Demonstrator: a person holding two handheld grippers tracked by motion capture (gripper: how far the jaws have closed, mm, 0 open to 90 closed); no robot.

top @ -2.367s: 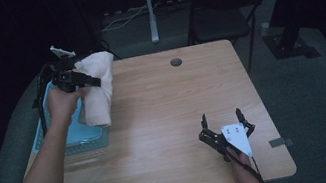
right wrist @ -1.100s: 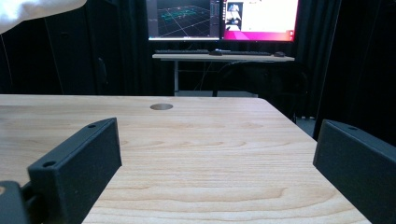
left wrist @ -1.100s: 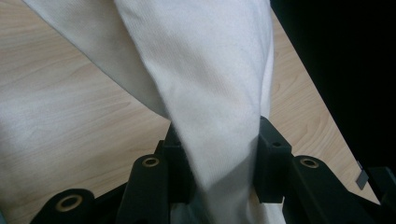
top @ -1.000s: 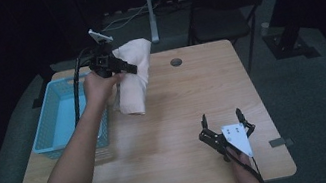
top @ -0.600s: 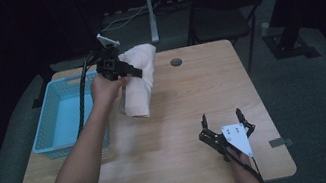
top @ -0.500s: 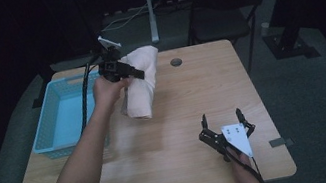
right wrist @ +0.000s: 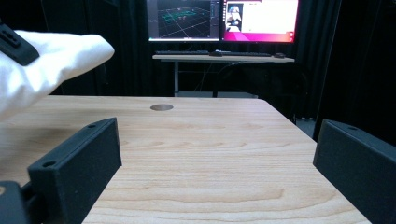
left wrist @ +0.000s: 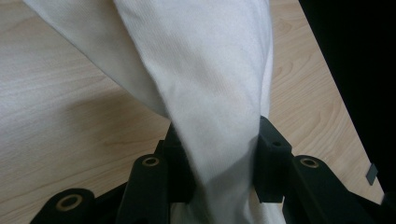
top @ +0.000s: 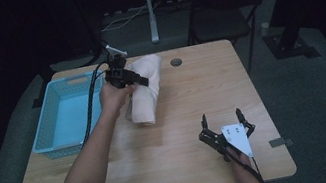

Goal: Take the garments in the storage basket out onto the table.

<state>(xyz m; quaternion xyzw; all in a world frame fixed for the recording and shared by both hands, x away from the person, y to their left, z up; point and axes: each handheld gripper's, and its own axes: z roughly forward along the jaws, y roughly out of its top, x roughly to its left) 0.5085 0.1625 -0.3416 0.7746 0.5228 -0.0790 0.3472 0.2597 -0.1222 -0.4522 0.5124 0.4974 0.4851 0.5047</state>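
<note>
A cream white towel [top: 146,92] hangs over the back left part of the wooden table [top: 190,112], its lower end near the tabletop. My left gripper [top: 141,81] is shut on it near the top. In the left gripper view the towel [left wrist: 205,93] is bunched between the two black jaws of the left gripper [left wrist: 219,149]. At the table's front right my right gripper [top: 222,121] rests low, open, with nothing between its jaws. In the right gripper view the right gripper [right wrist: 215,154] looks across bare wood, and the towel [right wrist: 42,65] shows at the far left.
A light blue basket [top: 52,136] sits at the table's left edge, beside the towel. A round cable hole [top: 176,62] lies near the back edge. Behind the table stand a black chair [top: 218,15] and a desk with two monitors [right wrist: 222,21].
My left gripper has lifted the towel out of the blue basket and carried it right, over the table, then lowered it a little. The right gripper has not moved.
</note>
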